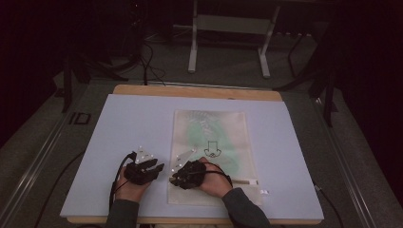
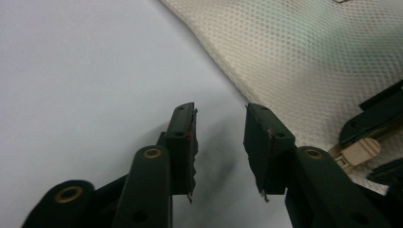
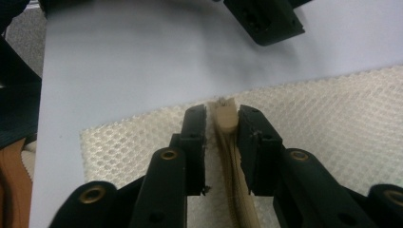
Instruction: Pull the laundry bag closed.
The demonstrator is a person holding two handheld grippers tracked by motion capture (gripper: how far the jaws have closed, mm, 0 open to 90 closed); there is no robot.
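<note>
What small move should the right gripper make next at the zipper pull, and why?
Probably draw the right gripper straight back off the zipper pull. The pull already sits at the end of its track, close to the mesh bag's edge, and the jaws stand beside it with a slim gap, so they seem not to pinch it.

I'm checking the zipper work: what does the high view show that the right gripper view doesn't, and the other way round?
High view: the whole mesh bag, something green inside and a black printed mark. Right gripper view: the beige zipper end between the right gripper fingers. Both: bag mesh, pale board, left gripper.
</note>
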